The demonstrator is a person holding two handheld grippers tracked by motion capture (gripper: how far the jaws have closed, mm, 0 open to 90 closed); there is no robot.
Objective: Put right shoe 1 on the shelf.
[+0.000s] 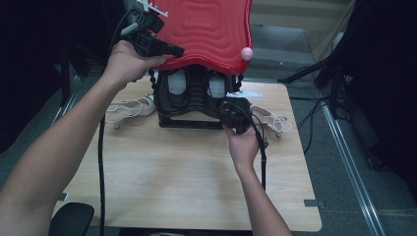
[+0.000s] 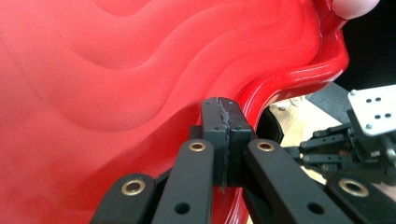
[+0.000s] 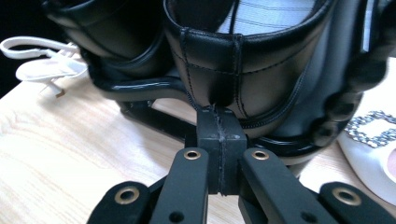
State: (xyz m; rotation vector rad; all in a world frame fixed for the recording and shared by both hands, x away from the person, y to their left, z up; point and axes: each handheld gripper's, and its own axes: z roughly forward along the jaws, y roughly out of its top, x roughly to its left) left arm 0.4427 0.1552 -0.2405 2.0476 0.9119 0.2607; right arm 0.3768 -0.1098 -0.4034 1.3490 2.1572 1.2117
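One pale wooden bench (image 1: 187, 182) stood on grey floor (image 1: 344, 172) amid dark surroundings. On it, a red lid (image 1: 206, 29) rose over black shoes (image 3: 261, 60). The left gripper (image 2: 223, 135) pinched the lid's edge; the right gripper (image 3: 220, 140) was closed against a shoe's heel.

The left gripper (image 1: 169, 50) sits at the lid's (image 1: 206, 24) near left edge, the lid spreading beyond and to its right — the rack (image 1: 189, 120) with two shoes (image 1: 194, 91) stands on the table (image 1: 187, 172) under it. The right gripper (image 1: 231, 110) is at the rack's near right corner, directly before the right shoe's heel. One sandal (image 1: 129, 107) lies left of the rack, another (image 1: 273, 120) just right of the right gripper.
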